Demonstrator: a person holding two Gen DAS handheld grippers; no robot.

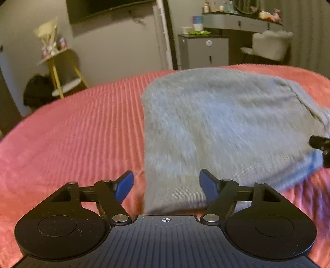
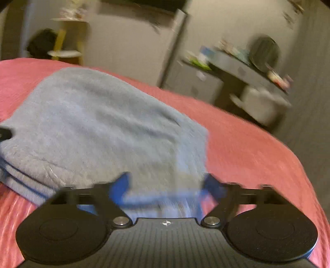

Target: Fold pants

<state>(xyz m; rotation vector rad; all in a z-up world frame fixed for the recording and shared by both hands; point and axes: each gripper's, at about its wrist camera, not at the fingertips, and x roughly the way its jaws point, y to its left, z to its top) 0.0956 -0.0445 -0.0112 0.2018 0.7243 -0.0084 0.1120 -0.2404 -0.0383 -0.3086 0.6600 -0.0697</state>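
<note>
The grey-blue pants (image 1: 216,123) lie folded into a thick rectangle on the pink ribbed bedspread (image 1: 72,134). In the right wrist view the pants (image 2: 99,123) show several stacked layers along their left edge. My left gripper (image 1: 166,179) is open just above the pants' near left corner, its blue pads clear of the cloth. My right gripper (image 2: 168,182) is open wide over the near right corner; the near edge of the cloth lies between its blurred blue fingers, not pinched. A black part of the other tool (image 1: 319,144) shows at the right edge of the left wrist view.
Beyond the bed stand a yellow-legged side table (image 1: 59,68), a dark bag (image 1: 37,90) on the floor, a small grey cabinet (image 1: 204,51), a vanity desk (image 1: 237,20) and a white fluffy chair (image 1: 270,45). A dark screen (image 1: 103,8) hangs on the wall.
</note>
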